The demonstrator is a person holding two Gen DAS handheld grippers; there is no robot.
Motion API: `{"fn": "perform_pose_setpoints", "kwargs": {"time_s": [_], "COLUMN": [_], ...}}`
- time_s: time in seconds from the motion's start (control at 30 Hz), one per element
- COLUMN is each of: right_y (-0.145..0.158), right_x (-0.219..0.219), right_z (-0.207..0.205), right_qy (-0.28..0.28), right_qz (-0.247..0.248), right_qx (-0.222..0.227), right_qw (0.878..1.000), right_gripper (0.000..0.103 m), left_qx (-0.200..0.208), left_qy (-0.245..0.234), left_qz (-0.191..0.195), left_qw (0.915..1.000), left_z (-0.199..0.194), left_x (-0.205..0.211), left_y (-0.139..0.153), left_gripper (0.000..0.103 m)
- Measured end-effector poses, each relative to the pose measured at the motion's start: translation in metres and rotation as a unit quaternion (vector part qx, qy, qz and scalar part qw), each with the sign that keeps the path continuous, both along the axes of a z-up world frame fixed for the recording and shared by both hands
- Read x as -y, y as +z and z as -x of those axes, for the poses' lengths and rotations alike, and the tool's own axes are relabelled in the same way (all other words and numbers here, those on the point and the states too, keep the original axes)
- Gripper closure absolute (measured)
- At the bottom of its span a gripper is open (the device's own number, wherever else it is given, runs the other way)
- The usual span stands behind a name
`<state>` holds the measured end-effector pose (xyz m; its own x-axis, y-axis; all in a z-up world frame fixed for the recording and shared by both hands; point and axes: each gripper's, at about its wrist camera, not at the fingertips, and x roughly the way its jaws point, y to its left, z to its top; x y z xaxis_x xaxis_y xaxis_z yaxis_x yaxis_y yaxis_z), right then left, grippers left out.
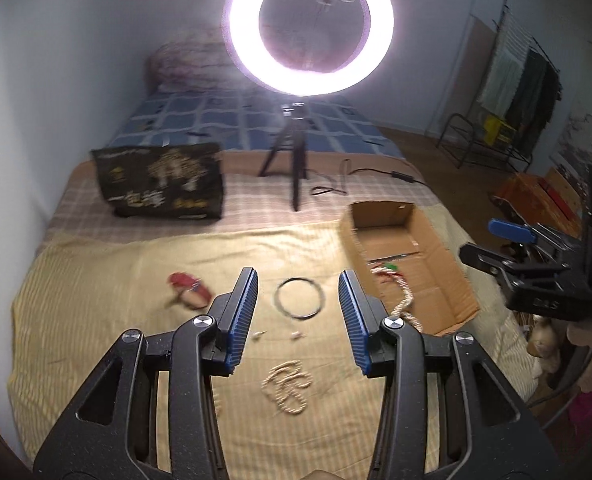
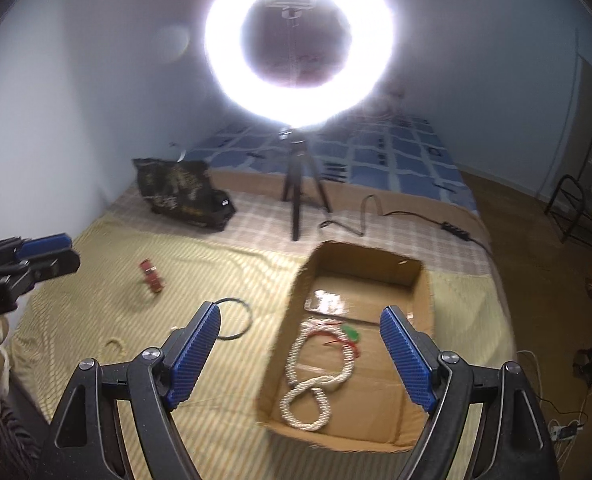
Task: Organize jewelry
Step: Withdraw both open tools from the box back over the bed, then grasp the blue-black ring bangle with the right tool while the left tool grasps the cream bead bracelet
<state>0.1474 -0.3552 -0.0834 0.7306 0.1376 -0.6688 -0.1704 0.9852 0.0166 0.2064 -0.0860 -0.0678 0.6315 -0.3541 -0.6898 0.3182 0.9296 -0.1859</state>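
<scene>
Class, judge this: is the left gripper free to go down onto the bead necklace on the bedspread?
Probably yes. The left gripper is open and holds nothing, and the bead necklace lies uncovered on the bedspread between its fingers, with nothing in between.

Red item [image 1: 188, 290] near bed's left edge: motion-blurred, kind unclear. Two tiny pale bits [image 1: 296, 335] mid-bed: too small to identify. Thin bangle [image 2: 236, 319] partly hidden behind blue finger pad [image 2: 194, 354]. Left hand-held gripper [image 2: 62, 254] cut off by frame edge, opening unreadable.
</scene>
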Motion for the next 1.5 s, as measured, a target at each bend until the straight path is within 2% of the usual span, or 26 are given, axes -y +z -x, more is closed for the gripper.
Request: {"fn": "perform_pose_setpoints", "kwargs": {"time_s": [0.33,0.53,0.67,0.9,0.97,1.17,1.23,1.37,1.5], "right_y": [-0.025,-0.047,-0.066,-0.103,-0.113,-0.137,-0.141,-0.15,-0.154], "right_x": [-0.059,-0.082,-0.099,-0.118,-0.118,-0.117,-0.118,-0.126,-0.135], "right_z": [-0.015,-0.04,-0.056,-0.083,-0.091,-0.112,-0.116,-0.121,-0.123], "right_qy": [0.054,0.063,0.074,0.09,0.088,0.073,0.073,0.078,0.086], "right_qz": [0.005,-0.028,-0.039,-0.04,-0.051,-0.055,-0.056,-0.037,-0.017], "right_qx": [-0.049,-0.093,-0.117,-0.173,-0.194,-0.231,-0.237,-0.243,-0.244], "right_qw": [0.997,0.993,0.99,0.98,0.976,0.969,0.967,0.966,0.966], "right_gripper": [0.02,0.029,0.036,0.052,0.061,0.07,0.072,0.073,0.074], "left_qx": [-0.049,-0.093,-0.133,-0.18,-0.197,-0.236,-0.247,-0.263,-0.266], "left_qy": [0.037,0.048,0.065,0.072,0.066,0.065,0.067,0.069,0.065], "left_qz": [0.0,0.0,0.014,-0.005,-0.009,-0.013,-0.016,-0.01,-0.018], "left_qw": [0.9981,0.9945,0.9889,0.9811,0.9782,0.9695,0.9666,0.9621,0.9617], "left_z": [-0.001,0.0,-0.008,-0.012,-0.011,-0.012,-0.014,-0.016,-0.016], "left_x": [-0.062,-0.09,-0.106,-0.116,-0.115,-0.116,-0.117,-0.12,-0.117], "left_y": [-0.037,-0.068,-0.089,-0.123,-0.134,-0.161,-0.168,-0.179,-0.184], "left_gripper": [0.06,0.06,0.06,0.06,0.06,0.061,0.07,0.07,0.07]}}
